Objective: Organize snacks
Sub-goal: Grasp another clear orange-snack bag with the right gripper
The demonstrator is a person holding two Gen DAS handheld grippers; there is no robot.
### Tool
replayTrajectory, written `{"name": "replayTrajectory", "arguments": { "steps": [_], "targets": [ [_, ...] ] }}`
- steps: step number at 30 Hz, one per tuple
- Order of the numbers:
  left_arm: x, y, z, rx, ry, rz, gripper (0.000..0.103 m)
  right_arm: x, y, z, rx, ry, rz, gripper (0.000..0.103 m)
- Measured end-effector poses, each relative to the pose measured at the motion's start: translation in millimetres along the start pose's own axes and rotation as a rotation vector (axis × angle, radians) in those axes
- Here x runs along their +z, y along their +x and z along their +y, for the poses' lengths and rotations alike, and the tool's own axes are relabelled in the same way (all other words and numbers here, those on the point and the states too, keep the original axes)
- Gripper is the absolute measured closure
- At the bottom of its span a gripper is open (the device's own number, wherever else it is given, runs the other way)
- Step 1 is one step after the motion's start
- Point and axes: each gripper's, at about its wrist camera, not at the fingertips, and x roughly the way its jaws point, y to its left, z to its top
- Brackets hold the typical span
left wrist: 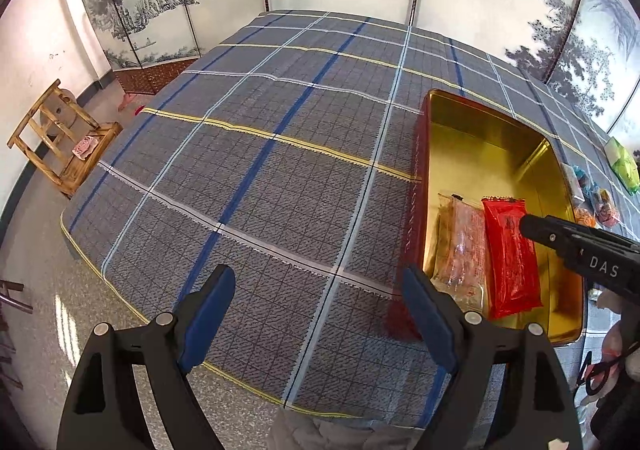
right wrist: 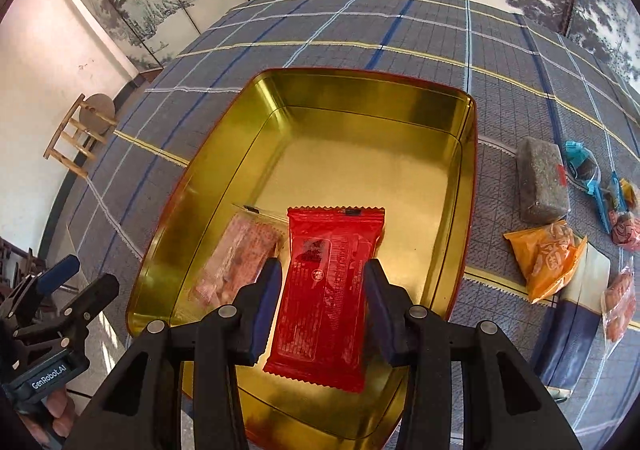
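Inside the gold tin [right wrist: 464, 186], near end, the right gripper [right wrist: 323, 298] is pinching the red snack pack [right wrist: 328, 290] right beside the clear pink pack [right wrist: 236, 254], probably to line them up neatly. Left gripper [left wrist: 318, 314] hangs spread wide and empty over the plaid cloth [left wrist: 256, 154].

A surface [right wrist: 400, 30] draped in grey plaid cloth with blue, white and yellow stripes fills most of both views. In the right wrist view, a gold-lined red tin [right wrist: 400, 90] sits on it at centre. At the right edge lie a grey-brown block [right wrist: 540, 180], an orange packet [right wrist: 548, 260], blue-wrapped sweets [right wrist: 584, 164] and a clear bag [right wrist: 620, 302].
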Motion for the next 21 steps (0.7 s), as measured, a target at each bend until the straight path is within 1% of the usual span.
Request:
{"name": "replayTrajectory", "arguments": {
  "steps": [2, 5, 9, 12, 14, 16, 18, 21],
  "targets": [
    [1, -1, -5, -0.008, 0.007, -0.002, 0.020, 1, -11, -9, 0.014, 0.020, -0.025, 0.058],
    [4, -2, -15, -0.024, 0.026, -0.008, 0.020, 4, -30, -30, 0.005, 0.060, -0.046, 0.058],
    [7, -4, -28, -0.053, 0.043, -0.022, 0.020, 9, -61, -77, -0.058, 0.168, -0.071, 0.058],
    [9, -5, -33, -0.069, 0.052, -0.028, 0.020, 12, -81, -118, -0.135, 0.262, -0.071, 0.058],
    [9, -4, -36, -0.076, 0.057, -0.029, 0.020, 12, -89, -149, -0.186, 0.335, -0.048, 0.058],
    [9, -4, -37, -0.084, 0.063, -0.031, 0.020, 9, -92, -178, -0.229, 0.424, 0.001, 0.056],
    [8, -3, -37, -0.086, 0.061, -0.032, 0.020, 2, -91, -204, -0.241, 0.514, 0.055, 0.055],
    [6, 0, -37, -0.089, 0.055, -0.026, 0.020, -10, -90, -229, -0.248, 0.616, 0.100, 0.052]
  ]
}}
